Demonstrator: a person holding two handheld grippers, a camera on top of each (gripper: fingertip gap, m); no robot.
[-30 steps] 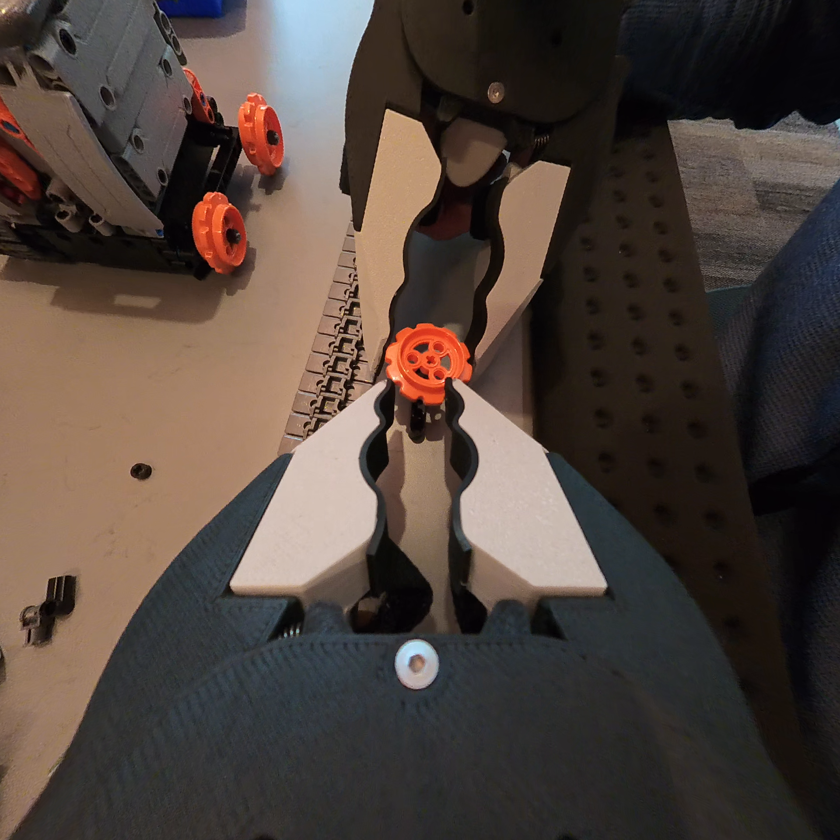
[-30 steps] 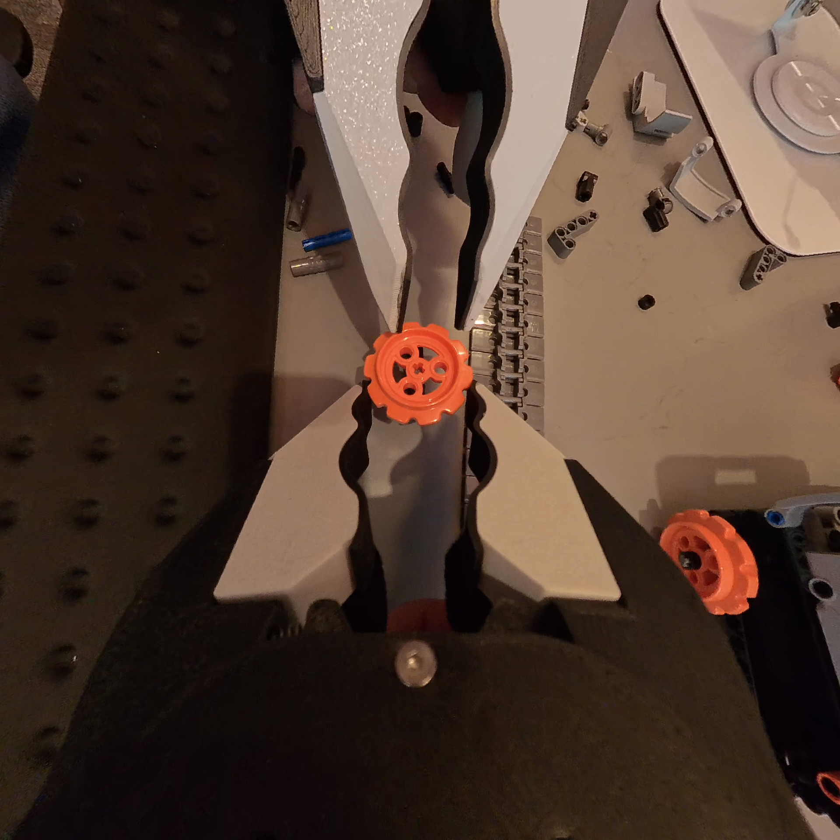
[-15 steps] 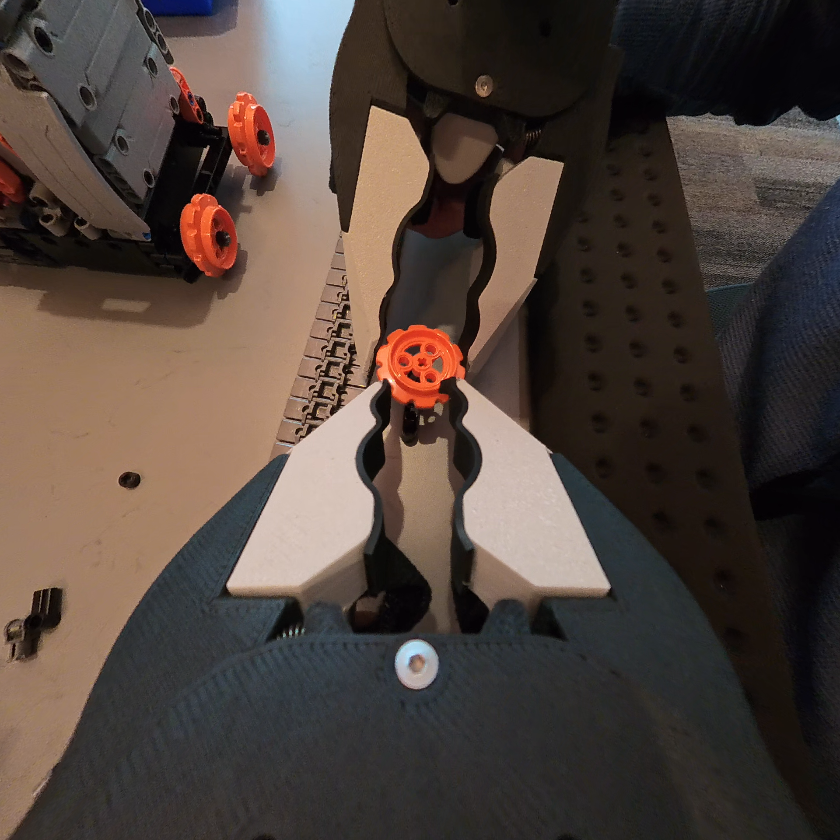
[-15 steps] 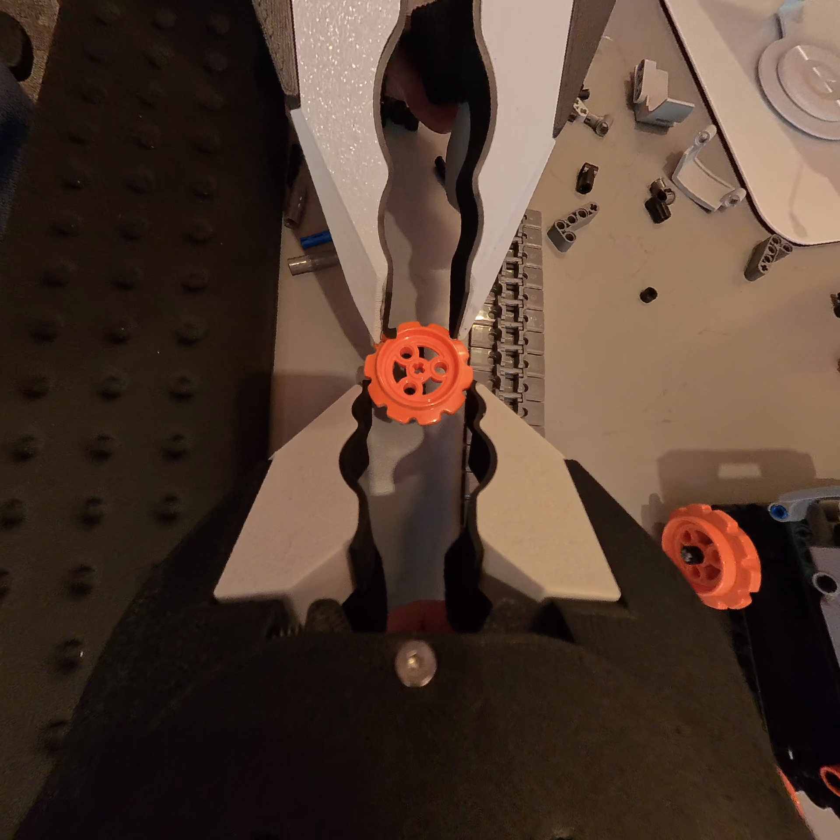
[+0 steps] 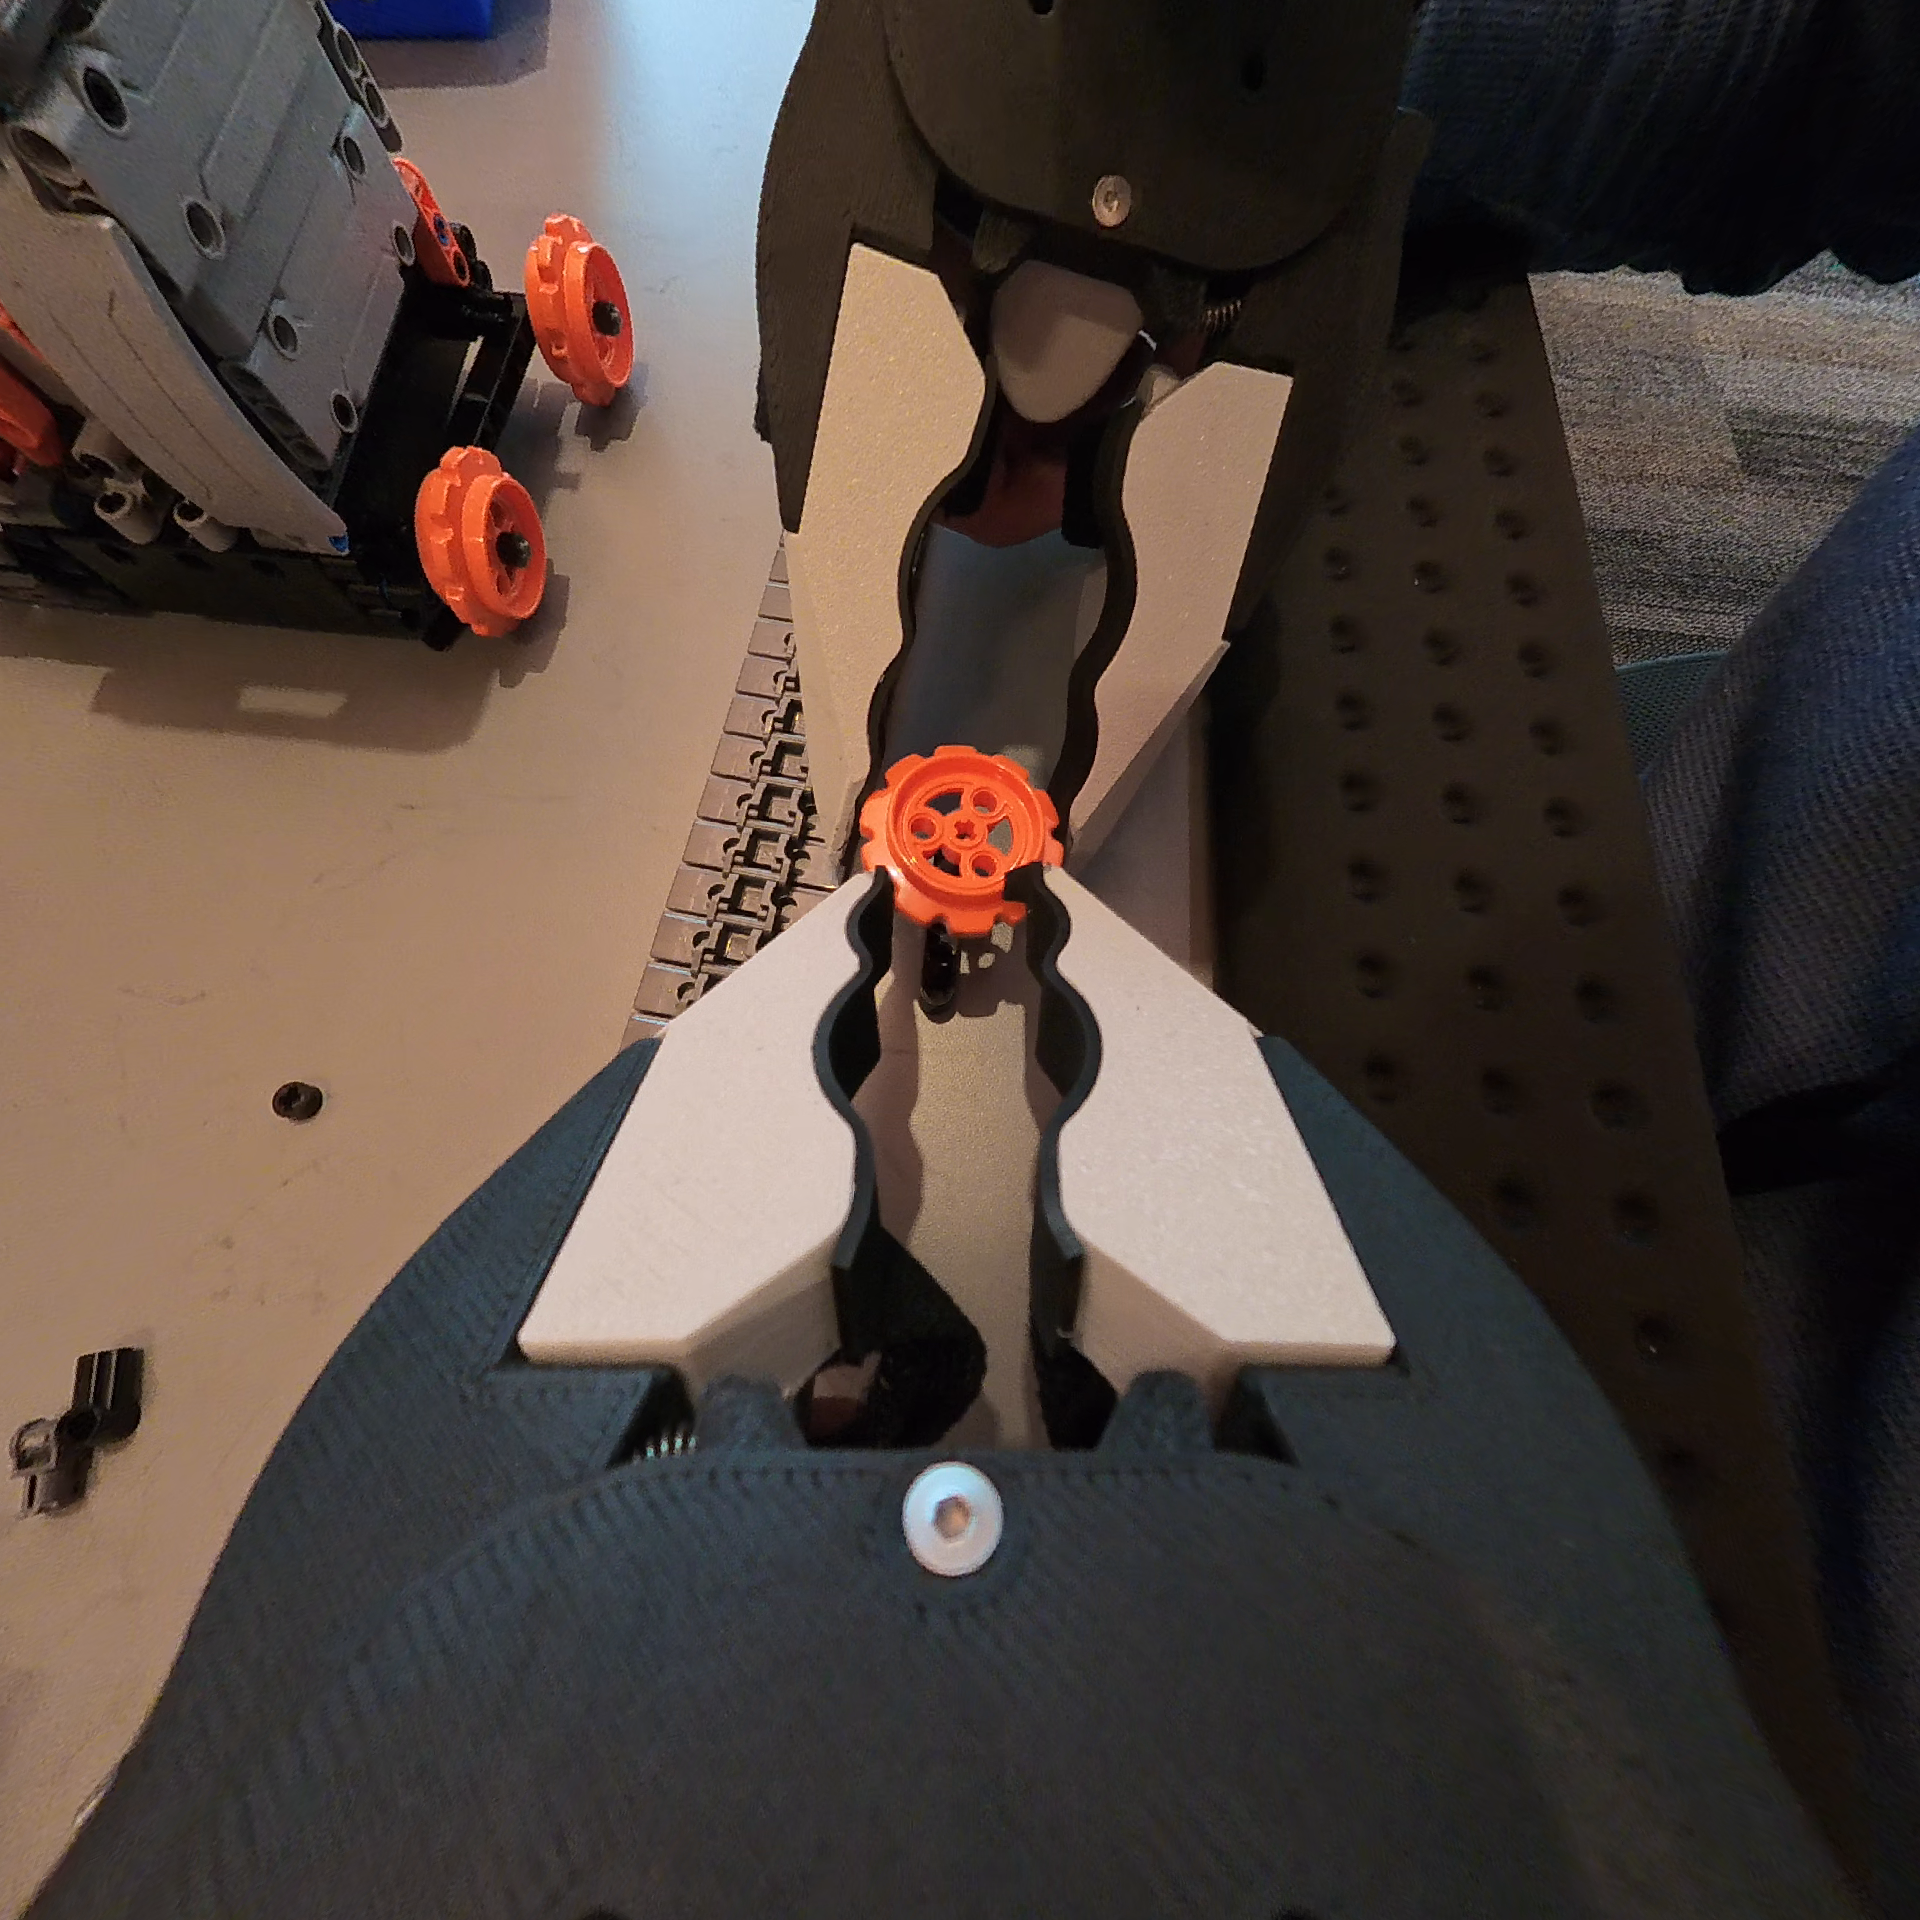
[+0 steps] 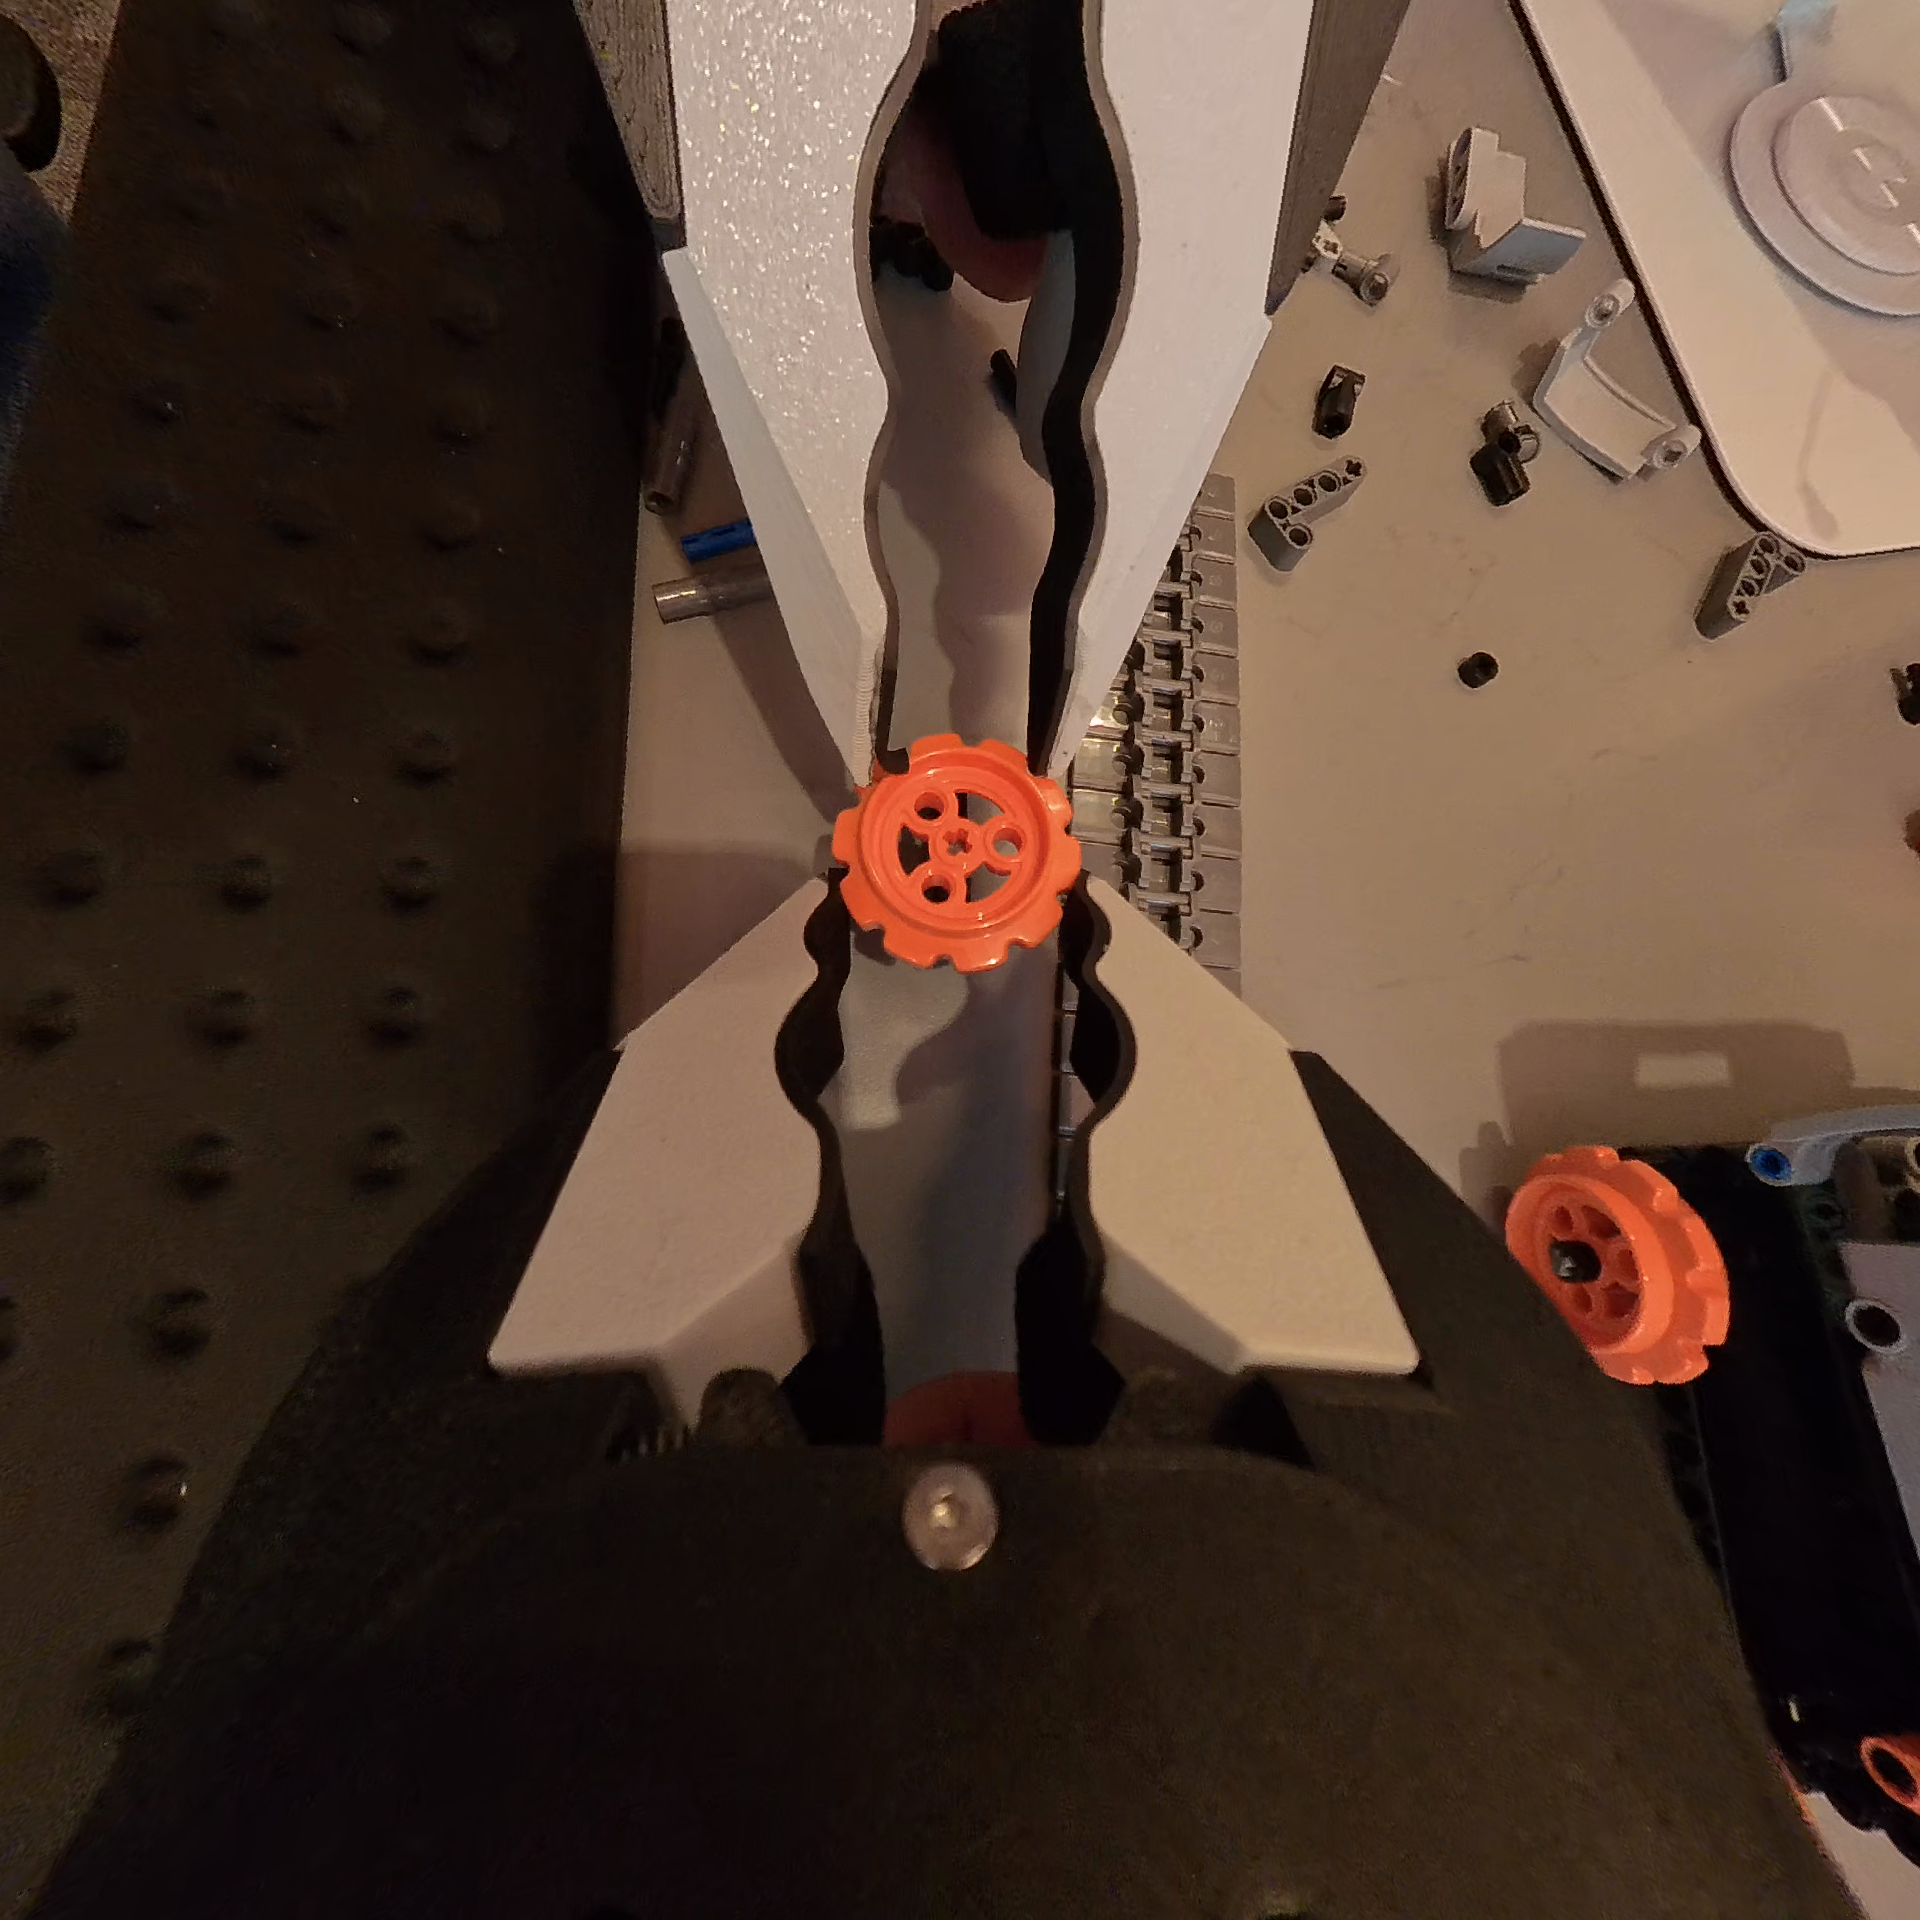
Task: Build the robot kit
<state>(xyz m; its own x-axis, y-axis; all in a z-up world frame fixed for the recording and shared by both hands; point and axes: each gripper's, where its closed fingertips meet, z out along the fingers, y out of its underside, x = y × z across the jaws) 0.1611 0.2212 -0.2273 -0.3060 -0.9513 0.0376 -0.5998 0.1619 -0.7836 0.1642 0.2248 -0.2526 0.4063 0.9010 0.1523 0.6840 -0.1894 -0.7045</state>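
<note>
An orange toothed wheel lies face up between two grippers that point at each other. My right gripper is shut on the wheel's rim and holds it above the table. It comes in from the top of the left wrist view. My left gripper has its jaws apart about the wheel's width, with its tips at the wheel's near rim. I cannot tell if they press on it. A small black pin shows under the wheel between the left fingers. The left gripper also shows in the right wrist view.
A grey and black model vehicle with orange wheels stands at the left. A grey track chain lies under the grippers. A black studded board borders the table. Loose small parts and a white tray lie beyond. A blue sleeve is behind. My left and right fingertips are right by each other.
My left gripper's jaws have widened a little and moved closer, so the wheel now sits at its tips. The wheel has stayed fixed in my right gripper.
</note>
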